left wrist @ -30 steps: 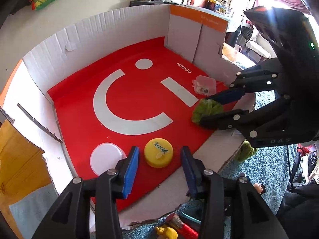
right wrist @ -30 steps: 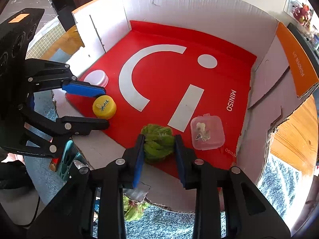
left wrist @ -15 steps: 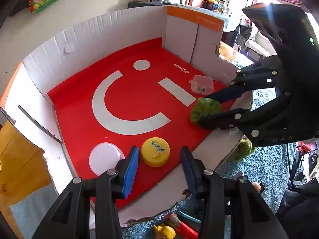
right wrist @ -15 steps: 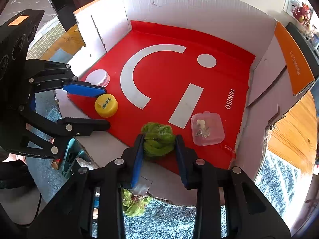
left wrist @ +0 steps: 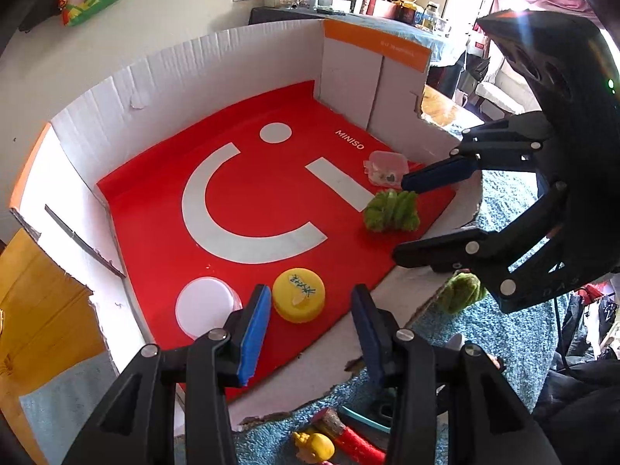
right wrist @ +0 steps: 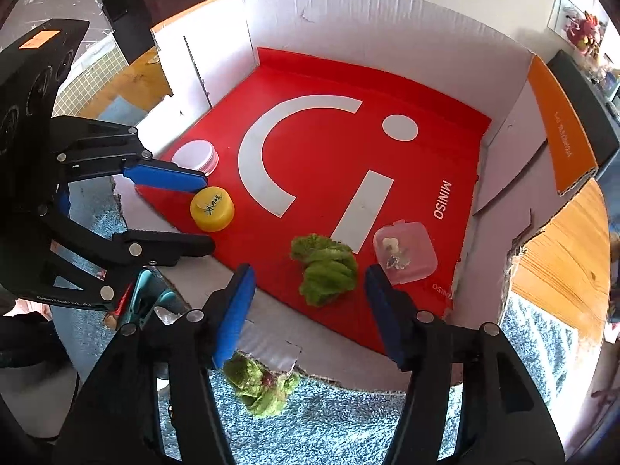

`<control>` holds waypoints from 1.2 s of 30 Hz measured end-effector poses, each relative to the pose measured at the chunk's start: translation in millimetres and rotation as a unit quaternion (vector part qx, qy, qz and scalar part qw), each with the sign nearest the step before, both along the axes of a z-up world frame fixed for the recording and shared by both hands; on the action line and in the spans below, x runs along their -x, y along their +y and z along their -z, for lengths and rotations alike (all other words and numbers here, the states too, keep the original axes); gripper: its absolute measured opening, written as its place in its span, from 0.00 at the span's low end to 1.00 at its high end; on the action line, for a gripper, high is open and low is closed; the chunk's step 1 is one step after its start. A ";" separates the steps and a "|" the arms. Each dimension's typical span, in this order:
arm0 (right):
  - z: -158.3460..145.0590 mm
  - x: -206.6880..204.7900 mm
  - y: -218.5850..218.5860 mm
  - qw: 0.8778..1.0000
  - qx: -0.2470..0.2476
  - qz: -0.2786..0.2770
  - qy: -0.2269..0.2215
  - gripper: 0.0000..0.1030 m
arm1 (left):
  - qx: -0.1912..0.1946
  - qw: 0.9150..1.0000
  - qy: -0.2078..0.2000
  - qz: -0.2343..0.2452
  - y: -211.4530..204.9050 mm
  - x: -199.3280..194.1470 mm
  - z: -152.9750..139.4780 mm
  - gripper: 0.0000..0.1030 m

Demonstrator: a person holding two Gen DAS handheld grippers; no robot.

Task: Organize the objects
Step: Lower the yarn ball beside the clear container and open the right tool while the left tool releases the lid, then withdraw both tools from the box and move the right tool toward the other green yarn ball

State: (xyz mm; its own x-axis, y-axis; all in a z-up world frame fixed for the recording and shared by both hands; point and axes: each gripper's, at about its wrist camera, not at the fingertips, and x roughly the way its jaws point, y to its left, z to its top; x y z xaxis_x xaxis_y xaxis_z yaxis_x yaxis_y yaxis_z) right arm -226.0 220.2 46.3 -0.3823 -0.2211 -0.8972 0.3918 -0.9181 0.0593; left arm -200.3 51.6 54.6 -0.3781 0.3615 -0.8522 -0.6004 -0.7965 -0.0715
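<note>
**Both grippers spread, nothing held; green bundle and yellow cap lie on the red mat**

Right gripper (right wrist: pixel 310 302): jaws spread wide, empty. Green fuzzy bundle (right wrist: pixel 325 269) lies on the red mat (right wrist: pixel 329 147) just ahead of the gap, touching neither blue pad. In the left wrist view the same bundle (left wrist: pixel 392 211) sits between the right gripper's (left wrist: pixel 403 221) two fingers, closer to the upper one.

Clear plastic box (right wrist: pixel 405 257) sits just right of the bundle, close to the right finger's tip; small bits inside, can't tell what they are through the lid.

Left gripper (left wrist: pixel 310 310): also spread, empty. Yellow cap (left wrist: pixel 298 295) rests on the mat in line with the gap, nearer the left pad, at the mat's near edge. White round lid (left wrist: pixel 205 308) lies beside it, left of the left finger and partly hidden by it.

Mat is the floor of a white cardboard box (right wrist: pixel 387 27) with the near wall folded flat. Outside it, on the blue carpet (right wrist: pixel 348 422): a second green bundle (right wrist: pixel 259 387) under the right gripper, plus a yellow toy figure (left wrist: pixel 316 447) below the left gripper.
</note>
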 end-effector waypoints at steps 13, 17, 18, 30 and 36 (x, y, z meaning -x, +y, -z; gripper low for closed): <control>-25.2 -23.2 0.6 0.999 0.008 0.011 0.033 0.60 | -0.020 0.999 0.026 -0.015 -12.1 -24.7 -24.4 0.50; -33.8 -33.4 -0.5 0.999 0.009 0.011 0.048 0.61 | -0.030 0.999 0.036 -0.022 -16.8 -34.8 -31.7 0.56; -36.4 -36.7 -0.4 0.999 0.011 0.011 0.051 0.62 | -0.032 0.999 0.037 -0.023 -18.0 -37.2 -33.1 0.56; -57.9 -73.4 -1.1 0.995 0.032 0.020 0.094 0.71 | -0.051 0.995 0.061 -0.053 -29.5 -73.7 -42.2 0.65; -58.3 -95.3 -6.1 0.992 0.039 0.024 0.113 0.74 | -0.054 0.994 0.075 -0.066 -32.4 -92.7 -40.0 0.72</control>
